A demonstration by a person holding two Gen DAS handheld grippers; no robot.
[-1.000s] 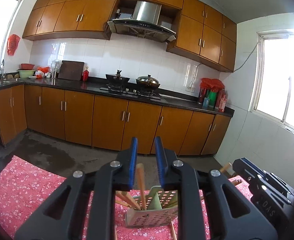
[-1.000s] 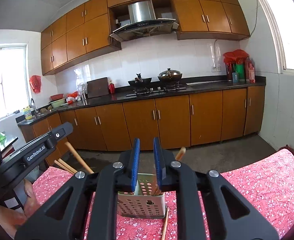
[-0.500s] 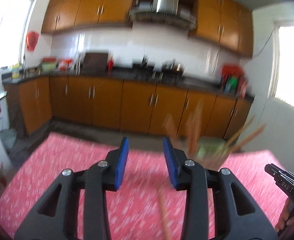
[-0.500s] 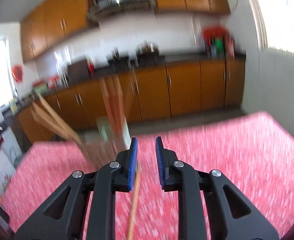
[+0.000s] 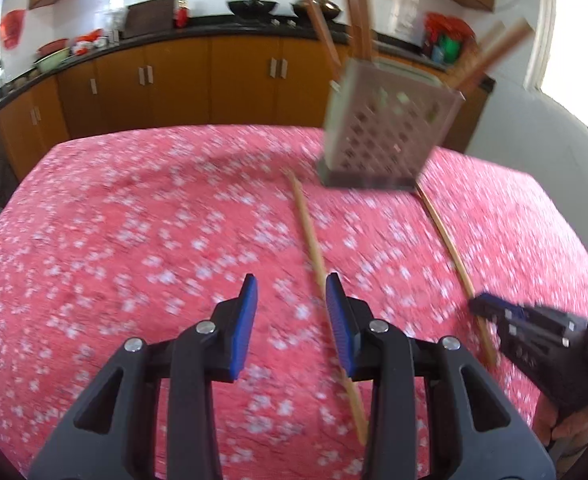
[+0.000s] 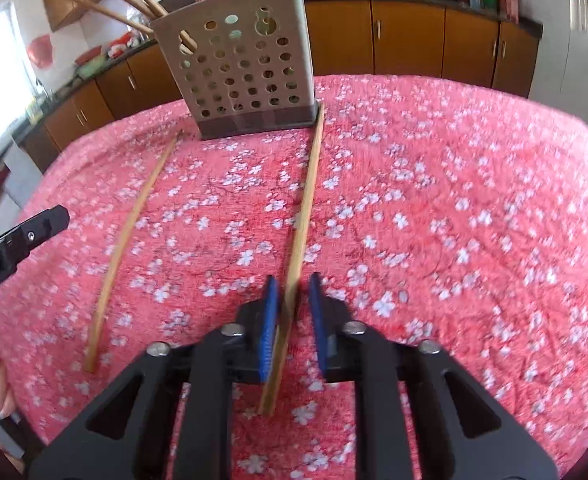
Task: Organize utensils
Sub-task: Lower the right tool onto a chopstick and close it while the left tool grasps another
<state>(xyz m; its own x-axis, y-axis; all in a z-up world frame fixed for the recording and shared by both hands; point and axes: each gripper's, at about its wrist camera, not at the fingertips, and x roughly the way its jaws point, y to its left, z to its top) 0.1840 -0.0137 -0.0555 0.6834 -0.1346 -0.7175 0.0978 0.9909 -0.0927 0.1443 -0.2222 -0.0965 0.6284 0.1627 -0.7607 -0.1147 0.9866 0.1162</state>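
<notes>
Dropped toward worktop (image 6: pixel 474 184): left hand-held gripper (image 5: pixel 291 312) jaws apart, right hand-held gripper (image 6: pixel 291 312) narrowed astride chopstick (image 6: pixel 308 196) near holder (image 6: pixel 245 76), unclamped. Light, stiff, slippery; grip mid-shaft.

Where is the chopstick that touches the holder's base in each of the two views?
Left wrist: chopstick runs along the right side, from the holder toward the right gripper.
Right wrist: chopstick at centre, running between that gripper's pads.
Shared landmark: the holder.
</notes>
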